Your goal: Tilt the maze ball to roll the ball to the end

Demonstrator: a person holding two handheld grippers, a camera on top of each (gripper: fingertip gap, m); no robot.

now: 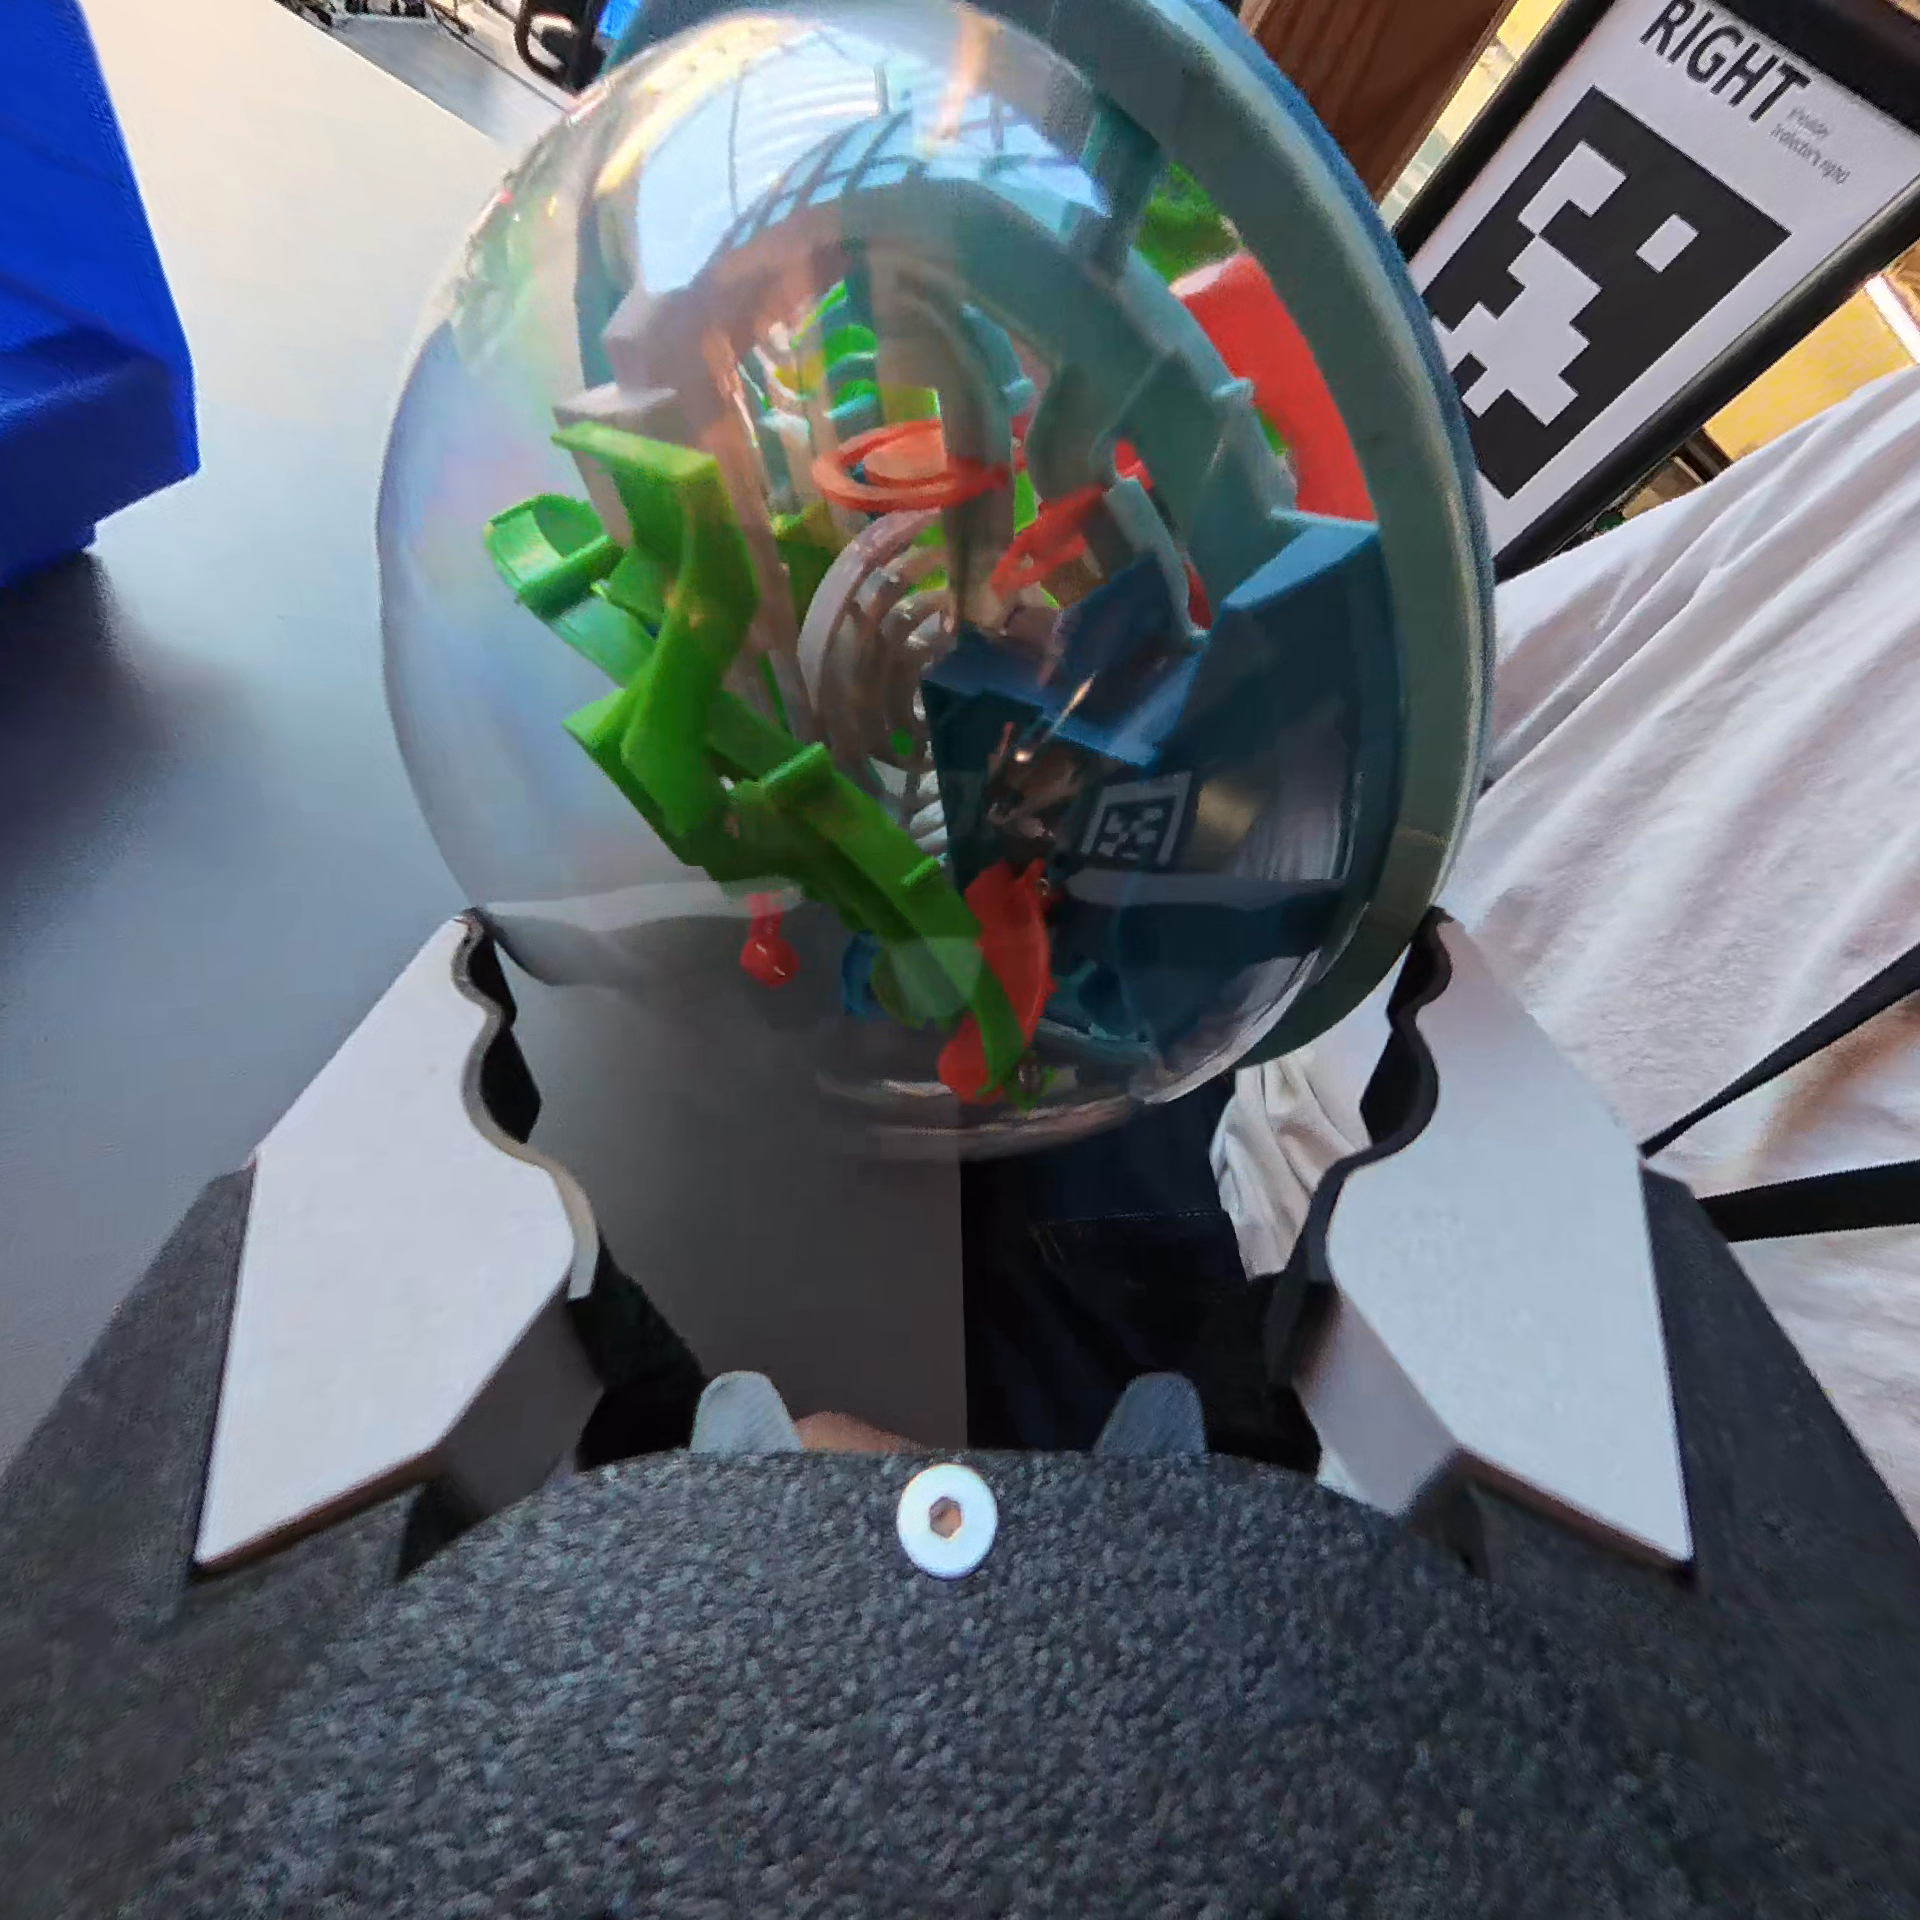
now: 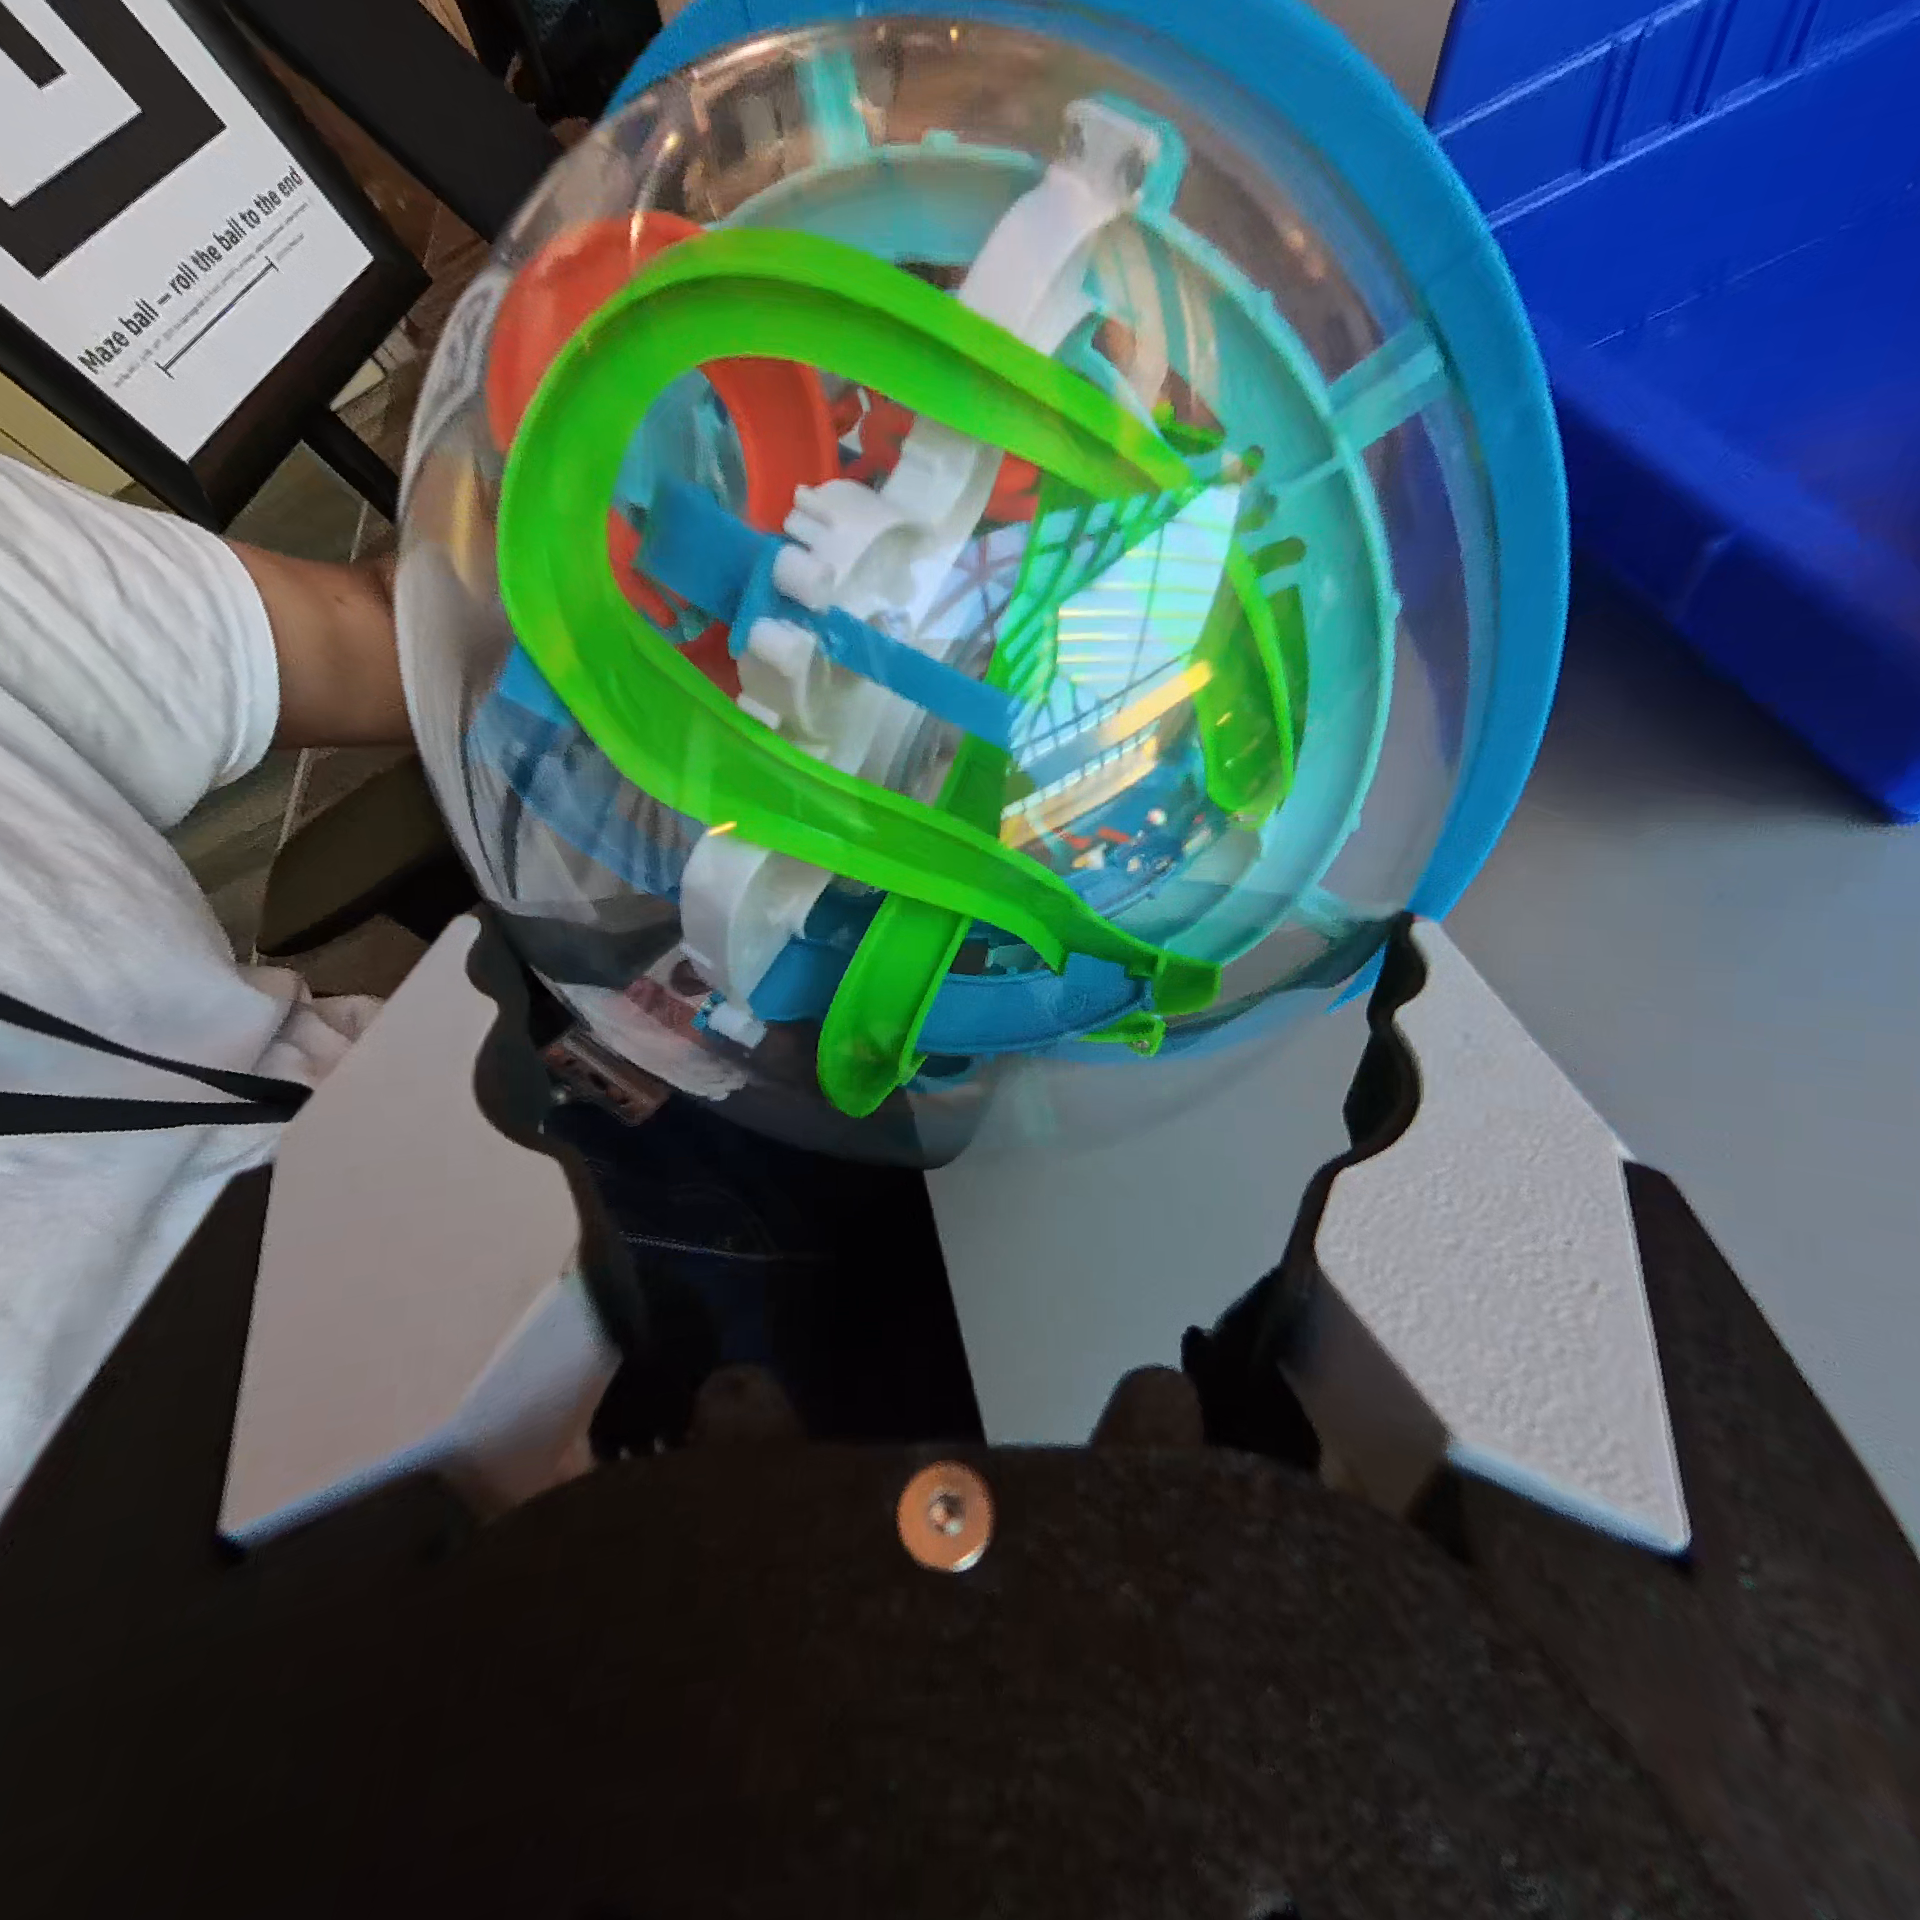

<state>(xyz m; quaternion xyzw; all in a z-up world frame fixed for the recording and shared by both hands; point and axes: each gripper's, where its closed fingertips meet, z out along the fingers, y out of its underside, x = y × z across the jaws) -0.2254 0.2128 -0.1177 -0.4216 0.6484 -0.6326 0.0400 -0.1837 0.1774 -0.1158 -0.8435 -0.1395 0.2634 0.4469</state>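
The maze ball [image 1: 935, 582] is a clear sphere with a blue-grey ring around its middle and green, orange, white and blue tracks inside. It fills the middle of both wrist views [image 2: 966, 582] and is held up over the table's near edge. My left gripper [image 1: 956, 935] is shut on it, one fingertip [image 1: 473, 935] against the clear shell and the other [image 1: 1439, 935] at the ring. My right gripper [image 2: 940, 935] grips it the same way from the opposite side, with fingertips [image 2: 488, 956] on the shell and at the ring. I cannot make out the small ball inside.
A blue bin [image 1: 73, 312] [image 2: 1714, 416] stands on the grey table [image 1: 260, 675] [image 2: 1714, 1039]. A framed sign with a black-and-white marker [image 1: 1621, 260] [image 2: 156, 208] stands behind the ball. A person in a white shirt [image 1: 1714, 779] [image 2: 104, 727] is close beside it.
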